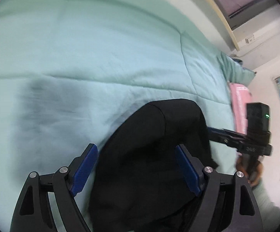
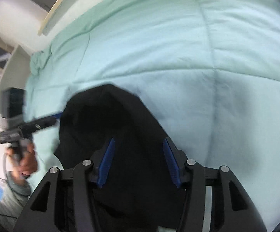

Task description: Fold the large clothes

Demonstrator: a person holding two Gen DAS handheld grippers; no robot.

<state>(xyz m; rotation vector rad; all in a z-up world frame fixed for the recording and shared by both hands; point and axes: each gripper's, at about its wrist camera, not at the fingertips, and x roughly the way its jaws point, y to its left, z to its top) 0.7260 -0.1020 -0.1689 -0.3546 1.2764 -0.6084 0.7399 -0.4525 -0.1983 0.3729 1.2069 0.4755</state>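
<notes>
Mint-green quilt [image 1: 101, 58] covers the bed; on it lies the black garment [image 1: 149, 154], bunched. Left gripper [image 1: 136, 172] and right gripper [image 2: 138, 160] straddle it, fingers apart, unclamped. Soft, limp, light cloth: best pinched at its edges.

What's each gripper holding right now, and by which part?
Nothing. The left gripper and right gripper both stand open over the black garment on the green quilt; no pad presses on the cloth.
</notes>
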